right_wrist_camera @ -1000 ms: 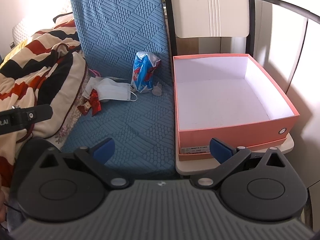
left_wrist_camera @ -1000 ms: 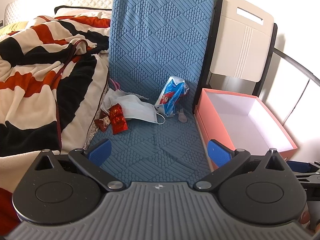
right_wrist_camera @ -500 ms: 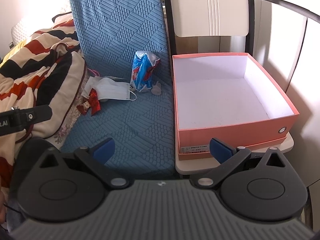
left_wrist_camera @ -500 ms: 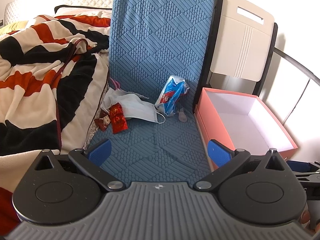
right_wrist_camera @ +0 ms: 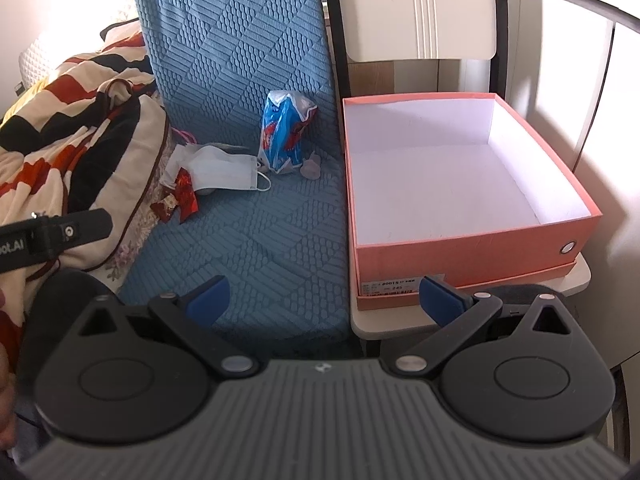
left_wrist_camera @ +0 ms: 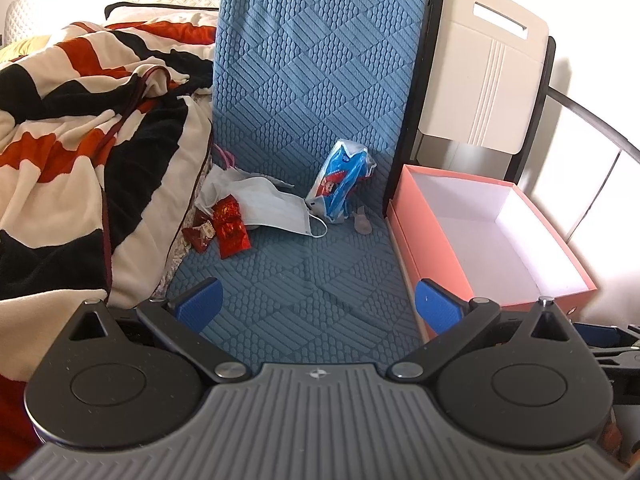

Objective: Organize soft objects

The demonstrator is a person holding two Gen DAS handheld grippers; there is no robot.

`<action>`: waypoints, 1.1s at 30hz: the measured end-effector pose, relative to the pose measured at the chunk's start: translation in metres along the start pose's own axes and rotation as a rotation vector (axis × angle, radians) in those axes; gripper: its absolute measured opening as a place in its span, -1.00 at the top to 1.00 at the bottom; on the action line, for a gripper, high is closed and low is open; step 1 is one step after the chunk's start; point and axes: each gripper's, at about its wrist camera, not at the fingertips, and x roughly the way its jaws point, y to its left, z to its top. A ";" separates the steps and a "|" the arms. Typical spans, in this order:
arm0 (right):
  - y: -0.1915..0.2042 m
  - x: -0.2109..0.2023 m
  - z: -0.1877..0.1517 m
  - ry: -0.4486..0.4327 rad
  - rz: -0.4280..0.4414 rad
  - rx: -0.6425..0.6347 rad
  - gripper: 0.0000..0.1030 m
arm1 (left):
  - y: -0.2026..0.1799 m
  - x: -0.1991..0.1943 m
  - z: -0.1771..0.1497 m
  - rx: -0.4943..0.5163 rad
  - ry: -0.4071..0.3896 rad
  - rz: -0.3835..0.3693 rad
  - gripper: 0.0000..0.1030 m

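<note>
On the blue quilted mat (left_wrist_camera: 296, 280) (right_wrist_camera: 256, 240) lie a white face mask (left_wrist_camera: 272, 206) (right_wrist_camera: 222, 168), a blue tissue pack (left_wrist_camera: 338, 182) (right_wrist_camera: 282, 136), red foil wrappers (left_wrist_camera: 230, 226) (right_wrist_camera: 182, 196) and a small pale object (left_wrist_camera: 362, 222) (right_wrist_camera: 310, 166). An empty salmon box (left_wrist_camera: 492, 240) (right_wrist_camera: 460, 184) stands to the right of the mat. My left gripper (left_wrist_camera: 316, 304) is open and empty, well short of the items. My right gripper (right_wrist_camera: 324, 296) is open and empty, near the box's front corner.
A striped red, black and cream blanket (left_wrist_camera: 80, 152) (right_wrist_camera: 68, 128) is heaped at the left. A folded cream chair (left_wrist_camera: 484, 80) (right_wrist_camera: 416, 8) leans behind the box. The box rests on a small pale table (right_wrist_camera: 480, 304).
Both views shift very slightly; the items, the box and both open grippers stay as they were.
</note>
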 end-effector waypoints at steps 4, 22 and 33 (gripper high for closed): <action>0.002 0.007 -0.004 -0.003 0.003 -0.008 -1.00 | 0.004 0.007 0.000 -0.004 0.011 -0.001 -1.00; 0.011 0.077 0.008 -0.018 0.002 -0.035 -1.00 | 0.037 0.083 -0.003 -0.061 -0.004 0.059 -1.00; 0.017 0.120 0.029 -0.054 0.000 -0.027 -1.00 | 0.048 0.129 0.010 -0.053 -0.015 0.092 -1.00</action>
